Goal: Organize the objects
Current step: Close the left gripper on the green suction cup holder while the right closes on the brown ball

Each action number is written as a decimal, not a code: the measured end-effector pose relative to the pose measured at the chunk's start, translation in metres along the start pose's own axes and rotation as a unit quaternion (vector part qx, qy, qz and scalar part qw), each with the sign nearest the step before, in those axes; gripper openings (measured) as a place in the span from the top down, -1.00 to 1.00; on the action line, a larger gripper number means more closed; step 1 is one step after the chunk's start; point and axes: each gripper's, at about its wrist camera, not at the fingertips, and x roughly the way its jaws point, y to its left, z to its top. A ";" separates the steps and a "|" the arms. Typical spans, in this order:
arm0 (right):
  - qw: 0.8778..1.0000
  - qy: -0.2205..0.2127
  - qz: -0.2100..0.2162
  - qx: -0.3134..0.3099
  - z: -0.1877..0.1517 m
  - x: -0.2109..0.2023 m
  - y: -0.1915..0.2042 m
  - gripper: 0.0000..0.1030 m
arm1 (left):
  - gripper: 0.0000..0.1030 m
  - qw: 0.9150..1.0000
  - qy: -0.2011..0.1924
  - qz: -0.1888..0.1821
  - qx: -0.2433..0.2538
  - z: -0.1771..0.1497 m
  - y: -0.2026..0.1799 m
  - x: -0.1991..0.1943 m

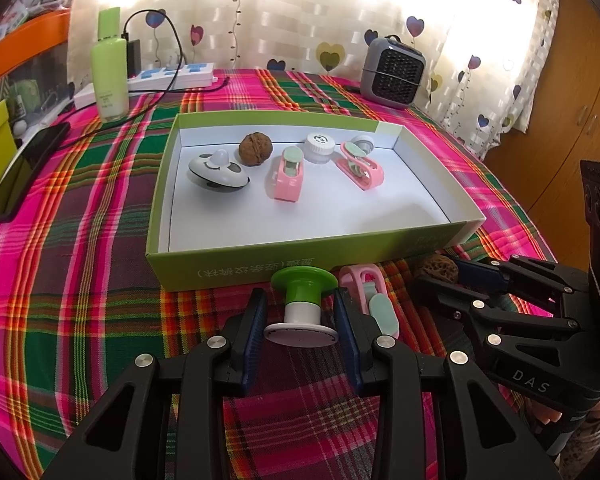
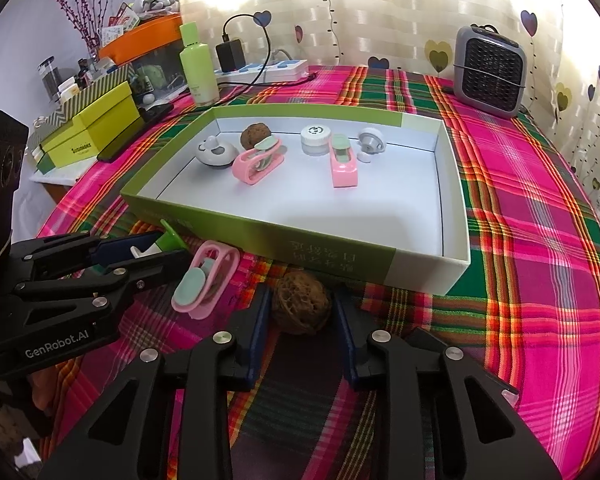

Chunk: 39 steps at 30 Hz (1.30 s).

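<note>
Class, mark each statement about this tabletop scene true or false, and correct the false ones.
1. The left hand-held gripper has a green-topped stamp between its fingers. True.
2. The right hand-held gripper is closed around a pink clip. False: a walnut sits between its fingers; the pink clip lies on the tablecloth between the two grippers.
3. The shallow green box is empty. False: it holds two pink clips, a walnut and other small items.
4. A small grey fan heater stands beyond the box. True.
</note>
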 end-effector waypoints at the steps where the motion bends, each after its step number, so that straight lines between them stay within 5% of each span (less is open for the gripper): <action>1: 1.000 0.000 0.000 0.000 0.000 0.000 0.000 0.39 | 0.38 1.000 0.000 0.000 0.000 0.000 0.000 0.000; 39: 1.000 -0.027 0.009 0.007 0.007 -0.018 0.001 0.39 | 0.38 1.000 -0.021 -0.016 0.005 0.010 -0.009 -0.017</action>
